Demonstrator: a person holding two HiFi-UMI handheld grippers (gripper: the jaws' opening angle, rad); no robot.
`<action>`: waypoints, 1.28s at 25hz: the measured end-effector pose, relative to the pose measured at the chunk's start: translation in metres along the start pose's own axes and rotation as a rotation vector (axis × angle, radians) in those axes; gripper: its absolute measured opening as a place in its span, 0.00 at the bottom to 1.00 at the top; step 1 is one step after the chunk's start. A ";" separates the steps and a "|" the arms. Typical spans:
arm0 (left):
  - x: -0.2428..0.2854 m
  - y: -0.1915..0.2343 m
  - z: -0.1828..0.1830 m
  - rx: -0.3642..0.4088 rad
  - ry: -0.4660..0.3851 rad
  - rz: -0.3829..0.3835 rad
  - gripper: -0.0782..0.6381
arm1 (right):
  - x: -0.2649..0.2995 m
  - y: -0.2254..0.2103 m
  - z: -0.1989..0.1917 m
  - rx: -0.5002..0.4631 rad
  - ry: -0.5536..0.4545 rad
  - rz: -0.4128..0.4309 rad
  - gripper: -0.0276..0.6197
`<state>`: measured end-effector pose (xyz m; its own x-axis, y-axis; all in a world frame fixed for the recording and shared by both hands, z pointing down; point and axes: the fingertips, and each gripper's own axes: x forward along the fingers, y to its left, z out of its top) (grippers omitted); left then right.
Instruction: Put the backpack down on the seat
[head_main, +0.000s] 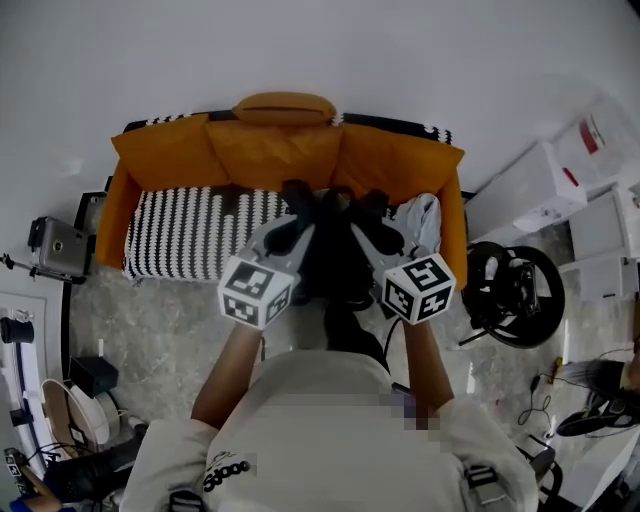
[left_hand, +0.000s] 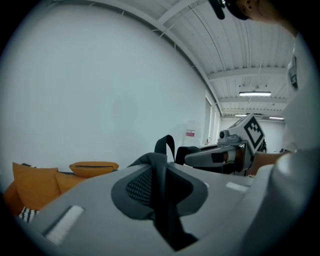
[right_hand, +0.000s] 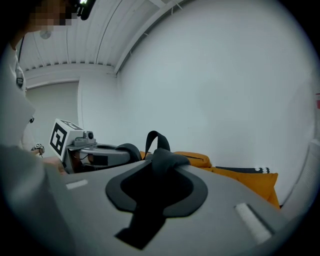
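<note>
White wall (head_main: 300, 40); grey speckled floor (head_main: 160, 330); white boxes (head_main: 530, 190) right.

Ahead of you:
- One sofa (head_main: 452, 215); its seat (head_main: 190, 235) is striped black and white.
- Orange back cushions (head_main: 270, 150) stand along its rear.
- One orange pouch (head_main: 285, 107) lies on the backrest top.
- One pale grey bundle (head_main: 422, 218) lies at your right end of the seat.
- The sofa stands on a mottled grey floor (head_main: 160, 330).
</note>
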<state>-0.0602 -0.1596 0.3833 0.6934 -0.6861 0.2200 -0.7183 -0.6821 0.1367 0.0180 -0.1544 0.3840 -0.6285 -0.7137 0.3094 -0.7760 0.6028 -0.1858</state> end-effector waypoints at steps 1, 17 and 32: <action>0.007 0.005 0.000 -0.004 0.008 0.001 0.17 | 0.006 -0.007 0.001 0.005 0.006 0.003 0.16; 0.115 0.067 -0.034 -0.102 0.146 0.021 0.18 | 0.087 -0.104 -0.020 0.090 0.148 0.029 0.15; 0.184 0.113 -0.100 -0.190 0.321 0.017 0.18 | 0.146 -0.165 -0.078 0.198 0.295 0.061 0.15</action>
<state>-0.0191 -0.3379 0.5361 0.6500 -0.5623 0.5112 -0.7480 -0.5918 0.3003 0.0585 -0.3302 0.5327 -0.6537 -0.5270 0.5430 -0.7510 0.5397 -0.3803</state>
